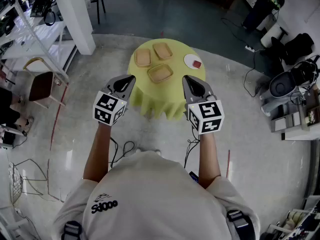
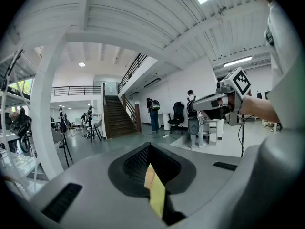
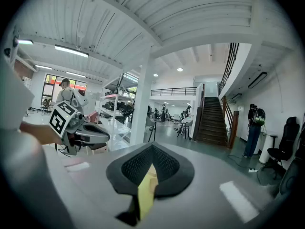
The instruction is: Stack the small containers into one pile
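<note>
Three small tan containers lie apart on a round table with a yellow cloth [image 1: 165, 101]: one at the back left [image 1: 143, 57], one at the back [image 1: 162, 50], one nearest me [image 1: 160, 73]. My left gripper [image 1: 131, 78] hovers short of the table's near left edge, jaws together and empty. My right gripper [image 1: 185, 78] hangs level with it by the near right edge, also shut and empty. In the left gripper view the left gripper [image 2: 149, 146] shows only a thin yellow slit between its jaws. The right gripper [image 3: 152, 148] shows the same in its own view.
A white plate [image 1: 190, 59] with a small red item [image 1: 197, 64] sits at the table's right. A wooden chair [image 1: 42, 86] stands on the left and a white pillar [image 1: 75, 14] behind it. Cables lie on the floor [image 1: 125, 148]; equipment [image 1: 287, 84] crowds the right.
</note>
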A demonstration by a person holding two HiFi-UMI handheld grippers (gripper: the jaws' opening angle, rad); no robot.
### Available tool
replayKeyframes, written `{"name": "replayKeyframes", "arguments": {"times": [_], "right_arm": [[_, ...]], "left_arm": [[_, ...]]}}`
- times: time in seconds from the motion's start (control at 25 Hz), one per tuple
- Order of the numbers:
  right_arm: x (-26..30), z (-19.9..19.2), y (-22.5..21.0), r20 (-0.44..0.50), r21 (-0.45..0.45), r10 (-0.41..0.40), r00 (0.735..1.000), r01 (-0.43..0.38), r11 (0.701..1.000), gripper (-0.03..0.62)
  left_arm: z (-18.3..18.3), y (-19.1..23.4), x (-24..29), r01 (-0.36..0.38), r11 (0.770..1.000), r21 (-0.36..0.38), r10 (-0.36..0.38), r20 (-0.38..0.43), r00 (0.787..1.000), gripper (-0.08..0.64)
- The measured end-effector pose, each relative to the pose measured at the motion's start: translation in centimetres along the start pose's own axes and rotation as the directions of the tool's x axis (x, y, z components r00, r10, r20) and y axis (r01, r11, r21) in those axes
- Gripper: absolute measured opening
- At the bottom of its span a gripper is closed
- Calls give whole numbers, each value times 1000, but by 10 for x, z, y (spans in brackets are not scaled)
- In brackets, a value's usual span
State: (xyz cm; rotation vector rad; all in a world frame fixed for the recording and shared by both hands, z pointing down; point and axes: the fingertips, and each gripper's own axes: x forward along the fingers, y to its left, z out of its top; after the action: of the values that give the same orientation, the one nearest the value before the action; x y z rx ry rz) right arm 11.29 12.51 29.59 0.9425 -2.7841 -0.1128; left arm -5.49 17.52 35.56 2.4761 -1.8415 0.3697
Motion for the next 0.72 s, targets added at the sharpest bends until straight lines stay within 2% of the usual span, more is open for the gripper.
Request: {"name": "replayKeyframes", "arguments": {"times": [0.4,0.72], "right_arm": [[4,-4,-10,15,14,2,1000,-2,1000,11],[6,-18,-37,6,34,24,1000,-24,999,11]], "left_arm": [[0,-5,15,11,1000,0,-11,-9,1000,5],[-7,-5,33,-50,997,-60,49,-27,998,5]]}}
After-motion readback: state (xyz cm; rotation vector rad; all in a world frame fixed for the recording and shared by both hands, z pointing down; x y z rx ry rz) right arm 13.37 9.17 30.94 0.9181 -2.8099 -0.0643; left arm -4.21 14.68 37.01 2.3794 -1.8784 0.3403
